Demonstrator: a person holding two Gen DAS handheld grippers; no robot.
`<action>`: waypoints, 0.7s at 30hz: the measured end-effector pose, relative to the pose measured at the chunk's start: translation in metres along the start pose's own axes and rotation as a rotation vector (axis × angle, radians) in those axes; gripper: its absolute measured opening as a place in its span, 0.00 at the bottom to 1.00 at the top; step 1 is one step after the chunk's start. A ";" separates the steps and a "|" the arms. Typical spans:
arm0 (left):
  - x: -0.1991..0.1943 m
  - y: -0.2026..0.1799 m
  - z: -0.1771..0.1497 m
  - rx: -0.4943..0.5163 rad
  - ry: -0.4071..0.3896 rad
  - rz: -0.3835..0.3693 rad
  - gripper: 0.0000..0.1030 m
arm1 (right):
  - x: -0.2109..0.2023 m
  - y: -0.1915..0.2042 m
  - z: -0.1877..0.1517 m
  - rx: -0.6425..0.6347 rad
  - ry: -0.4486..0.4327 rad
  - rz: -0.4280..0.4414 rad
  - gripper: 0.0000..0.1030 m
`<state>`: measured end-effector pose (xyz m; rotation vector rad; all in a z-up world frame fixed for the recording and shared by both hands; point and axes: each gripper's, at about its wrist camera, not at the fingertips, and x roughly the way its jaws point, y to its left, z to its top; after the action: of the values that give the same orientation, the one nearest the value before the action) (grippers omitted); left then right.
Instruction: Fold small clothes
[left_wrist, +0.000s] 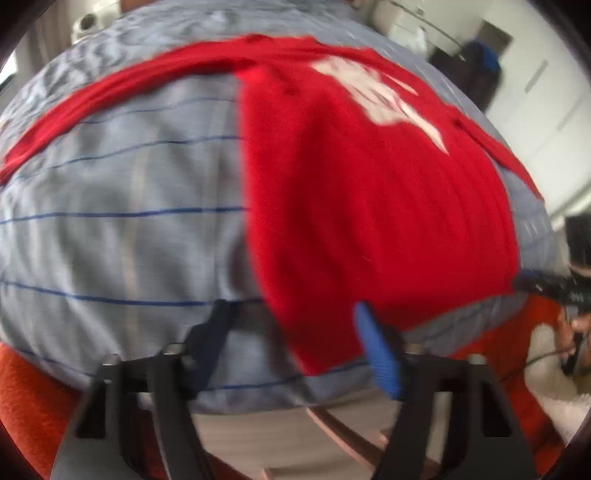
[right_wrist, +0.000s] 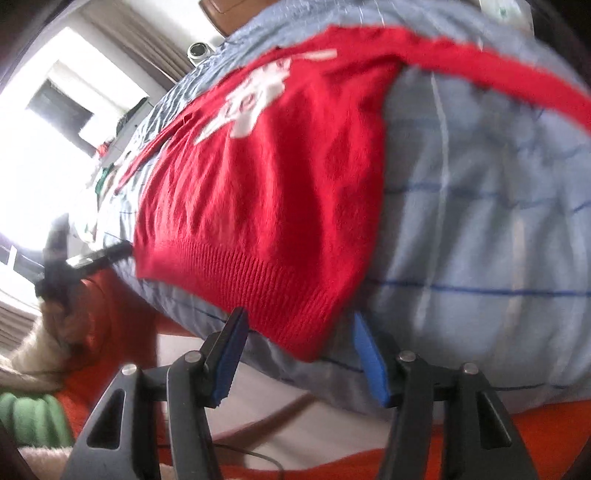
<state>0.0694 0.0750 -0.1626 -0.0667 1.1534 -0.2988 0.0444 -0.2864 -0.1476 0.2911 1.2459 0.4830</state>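
A red knitted sweater with a white print lies flat, front up, on a blue-grey checked bed sheet. In the left wrist view my left gripper stands open at the bed's near edge. One corner of the sweater's hem lies between its jaws, and the pads do not press it. In the right wrist view my right gripper is open the same way around the other hem corner of the sweater. Each view shows the other gripper at the far hem corner: the right gripper and the left gripper.
The bed sheet stretches wide beside the sweater. Below the bed edge lie orange fabric and pale wooden floor. A green cloth and a white fluffy cloth sit low at the sides. A person's hand holds the right gripper.
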 end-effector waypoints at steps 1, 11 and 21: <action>0.003 -0.009 -0.003 0.028 0.011 0.000 0.17 | 0.006 0.001 -0.001 0.000 0.012 0.022 0.36; 0.004 -0.002 -0.031 0.026 0.065 0.038 0.01 | -0.017 -0.004 -0.022 0.061 0.035 -0.072 0.03; 0.012 -0.025 -0.025 0.082 0.052 0.117 0.11 | 0.005 -0.015 -0.017 0.126 0.057 -0.110 0.04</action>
<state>0.0463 0.0505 -0.1779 0.0804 1.1908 -0.2448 0.0318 -0.2975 -0.1637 0.3147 1.3431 0.3208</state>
